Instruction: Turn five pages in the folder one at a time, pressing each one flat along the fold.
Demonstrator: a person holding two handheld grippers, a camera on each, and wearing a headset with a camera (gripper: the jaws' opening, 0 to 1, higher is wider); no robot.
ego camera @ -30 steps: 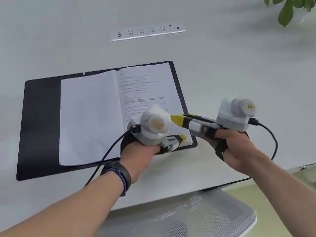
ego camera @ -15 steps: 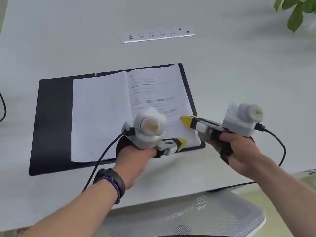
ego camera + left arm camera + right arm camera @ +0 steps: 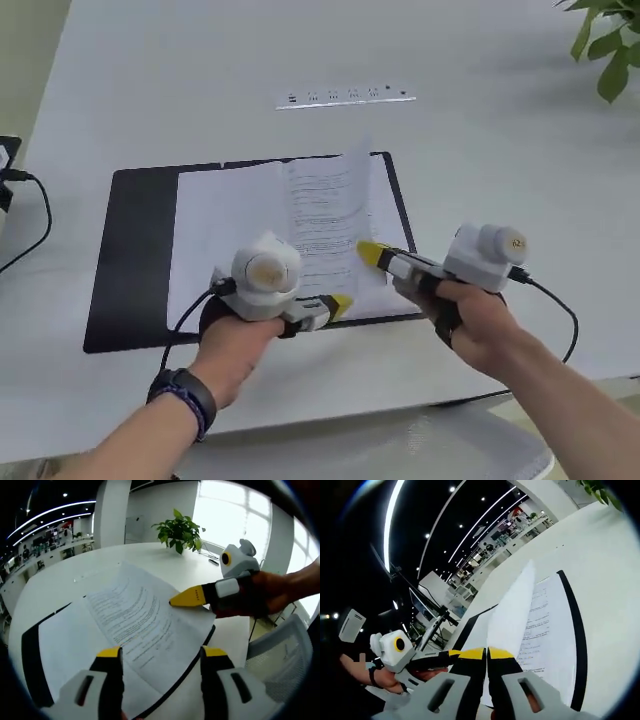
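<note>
The page [image 3: 327, 212] has lifted, pinched in right tongs [image 3: 369, 252] (left tongs [image 3: 162, 653] gaping nearby).

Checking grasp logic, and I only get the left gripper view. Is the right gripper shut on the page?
Observer: Yes. In the right gripper view the right gripper has its jaws together, and the page rises from between them.
Operator: Anything under that page?
Observer: Yes, the next sheet. It is printed and lies flat on the right half of the folder.
Operator: Where is the left gripper over the folder?
Observer: In the head view the left gripper is at the folder's near edge, pointing toward the right gripper.
</note>
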